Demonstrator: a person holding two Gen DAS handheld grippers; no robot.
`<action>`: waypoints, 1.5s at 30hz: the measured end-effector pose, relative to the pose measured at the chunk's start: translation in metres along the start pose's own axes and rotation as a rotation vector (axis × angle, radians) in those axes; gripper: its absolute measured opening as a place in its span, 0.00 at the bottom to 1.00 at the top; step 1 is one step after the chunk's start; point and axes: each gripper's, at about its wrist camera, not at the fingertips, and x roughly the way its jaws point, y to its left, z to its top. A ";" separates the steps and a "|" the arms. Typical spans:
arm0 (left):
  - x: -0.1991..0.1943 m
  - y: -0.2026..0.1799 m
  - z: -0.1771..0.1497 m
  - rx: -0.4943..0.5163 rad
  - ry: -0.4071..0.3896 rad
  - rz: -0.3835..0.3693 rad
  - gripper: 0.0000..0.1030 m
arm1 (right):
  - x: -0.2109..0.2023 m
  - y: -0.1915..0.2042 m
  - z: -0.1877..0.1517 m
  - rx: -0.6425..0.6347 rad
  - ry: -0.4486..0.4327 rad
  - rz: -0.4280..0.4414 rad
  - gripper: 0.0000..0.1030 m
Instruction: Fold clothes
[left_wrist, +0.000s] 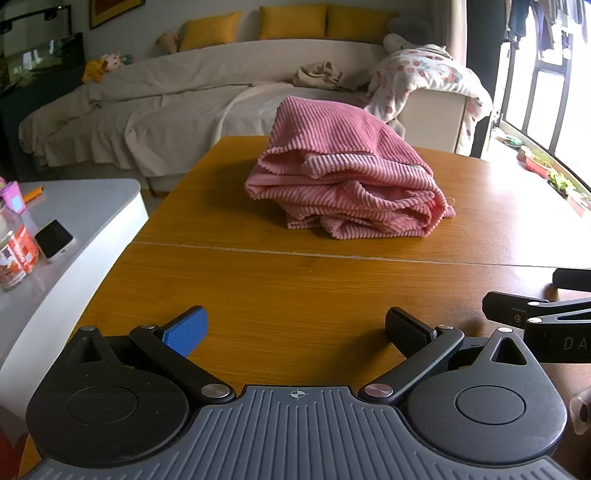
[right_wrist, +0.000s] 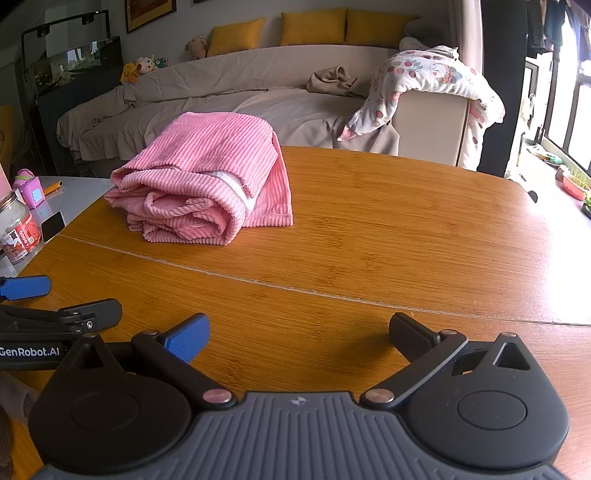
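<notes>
A pink ribbed garment (left_wrist: 343, 173) lies folded in a thick bundle on the wooden table (left_wrist: 295, 288). It also shows in the right wrist view (right_wrist: 207, 184), to the left of centre. My left gripper (left_wrist: 295, 332) is open and empty, low over the table's near part, well short of the garment. My right gripper (right_wrist: 299, 338) is open and empty, also near the table's front. Each gripper shows at the edge of the other's view: the right one (left_wrist: 543, 314) and the left one (right_wrist: 55, 299).
A white side table (left_wrist: 74, 229) at the left holds a jar (left_wrist: 14, 254), a phone (left_wrist: 54, 240) and a pink toy. Behind the table stands a covered sofa (left_wrist: 184, 96) with yellow cushions and a patterned blanket (left_wrist: 424, 81). Windows are at the right.
</notes>
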 end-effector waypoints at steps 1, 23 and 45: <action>0.000 0.000 0.000 0.000 0.000 0.000 1.00 | 0.000 0.000 0.000 0.000 0.000 0.000 1.00; -0.003 -0.002 -0.003 -0.002 0.000 0.001 1.00 | 0.000 -0.002 0.000 0.006 -0.003 0.006 1.00; -0.002 -0.004 -0.001 0.006 0.003 -0.001 1.00 | 0.000 -0.002 0.000 0.007 -0.004 0.007 1.00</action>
